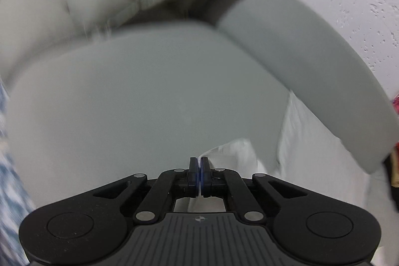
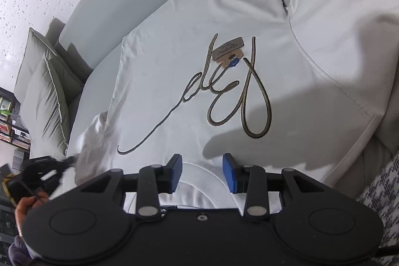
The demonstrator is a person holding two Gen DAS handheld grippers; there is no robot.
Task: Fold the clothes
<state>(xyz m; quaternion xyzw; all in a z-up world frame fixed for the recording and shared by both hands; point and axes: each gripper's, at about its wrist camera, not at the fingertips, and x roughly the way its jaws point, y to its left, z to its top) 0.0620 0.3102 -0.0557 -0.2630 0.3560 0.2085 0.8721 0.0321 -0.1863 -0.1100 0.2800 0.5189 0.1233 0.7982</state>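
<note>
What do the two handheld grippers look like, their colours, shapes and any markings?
Both are matte black. The left gripper has round-lobed side plates, silver pivot pins, a ribbed grey centre panel with a small crosshair mark, and blue-edged pads. The right gripper matches, with bright blue fingertip pads and a central screw.

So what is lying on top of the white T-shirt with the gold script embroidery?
On the white T-shirt lies a beige cardboard hang tag with a blue bead, across the gold lettering. The right gripper hovers open above the collar. What lies under the shirt is covered.
</note>
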